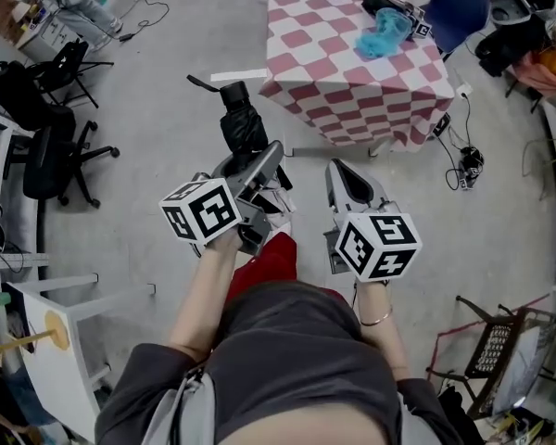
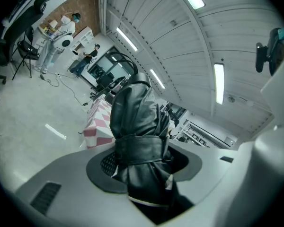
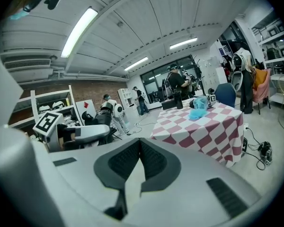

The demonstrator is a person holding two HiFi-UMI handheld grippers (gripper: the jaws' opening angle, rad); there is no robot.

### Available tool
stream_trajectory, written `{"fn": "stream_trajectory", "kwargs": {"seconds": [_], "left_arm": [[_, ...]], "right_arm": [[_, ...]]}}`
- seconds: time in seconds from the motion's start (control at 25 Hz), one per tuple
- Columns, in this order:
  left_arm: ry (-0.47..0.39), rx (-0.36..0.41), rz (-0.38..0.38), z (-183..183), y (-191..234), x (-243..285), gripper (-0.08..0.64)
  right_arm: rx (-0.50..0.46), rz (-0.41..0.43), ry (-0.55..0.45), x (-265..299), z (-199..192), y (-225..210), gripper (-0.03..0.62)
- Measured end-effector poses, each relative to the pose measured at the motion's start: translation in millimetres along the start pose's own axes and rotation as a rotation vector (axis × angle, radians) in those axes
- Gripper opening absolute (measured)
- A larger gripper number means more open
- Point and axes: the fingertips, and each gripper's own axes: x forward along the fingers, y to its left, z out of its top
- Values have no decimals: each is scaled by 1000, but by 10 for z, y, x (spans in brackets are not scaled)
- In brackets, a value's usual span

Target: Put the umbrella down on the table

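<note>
Umbrella [image 1: 243, 126] aloft: black, folded and bound by its strap, it sits clamped in the left claw [image 1: 259, 163]. The jaws stand fairly wide to take the bundle's bulk and grip just below the strap, so the free end juts ahead over the grey floor [image 1: 148, 82]. It hangs in the air, well apart from the pink-and-white checked counter [image 1: 352, 72] where it is meant to lie. The right claw [image 1: 338, 170] hangs alongside with its jaws pressed together on nothing, apparently idle since one grip carries the load. A crumpled blue item [image 1: 385, 33] and some dark gear occupy the counter's far half. The nearer part looks the likeliest landing spot.
</note>
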Motion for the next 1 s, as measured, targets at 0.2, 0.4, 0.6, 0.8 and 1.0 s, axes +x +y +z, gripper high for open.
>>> {"fn": "stream_trajectory", "kwargs": {"seconds": [0.2, 0.4, 0.6, 0.8, 1.0], "left_arm": [[13, 4, -5, 260, 236, 263, 224], [22, 3, -9, 488, 449, 522, 224], [31, 7, -24, 673, 601, 713, 224], [27, 14, -29, 843, 727, 833, 224], [24, 12, -23, 971, 852, 920, 222]], "right_arm": [[-3, -15, 15, 386, 137, -64, 18], [-5, -33, 22, 732, 285, -142, 18], [-7, -50, 17, 1010, 410, -191, 18], [-14, -52, 18, 1224, 498, -195, 18], [-26, -66, 17, 1370, 583, -231, 18]]}}
